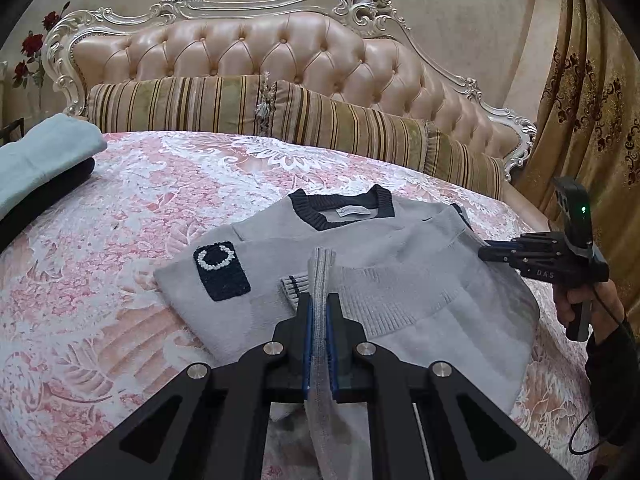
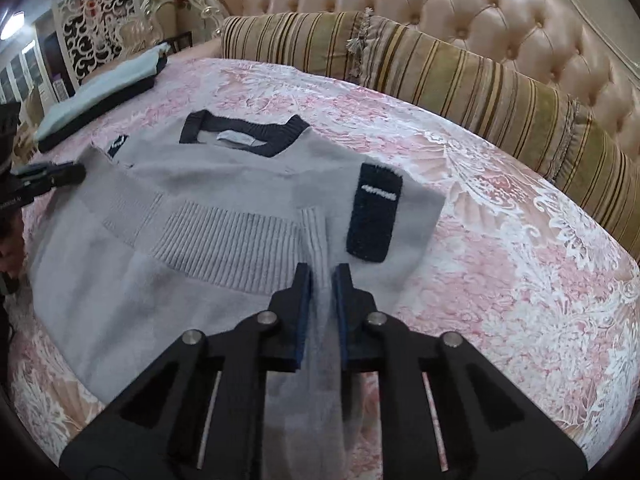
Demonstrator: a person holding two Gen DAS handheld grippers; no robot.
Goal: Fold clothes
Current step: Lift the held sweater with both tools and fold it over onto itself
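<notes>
The soft, limp grey sweater point(image 1: 360, 264) lay half-folded on the bed point(image 1: 120, 240), each bottom corner of its ribbed hem pinched in a nearly closed claw, left claw point(image 1: 319, 312) and right claw point(image 2: 322, 280), sensible holds for floppy knit.

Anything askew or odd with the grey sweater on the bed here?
Nothing damaged. The grey sweater lies mid-fold on the bedspread, its ribbed hem pulled up slightly crooked. Both tongs, left and right, pinch its fabric.
</notes>
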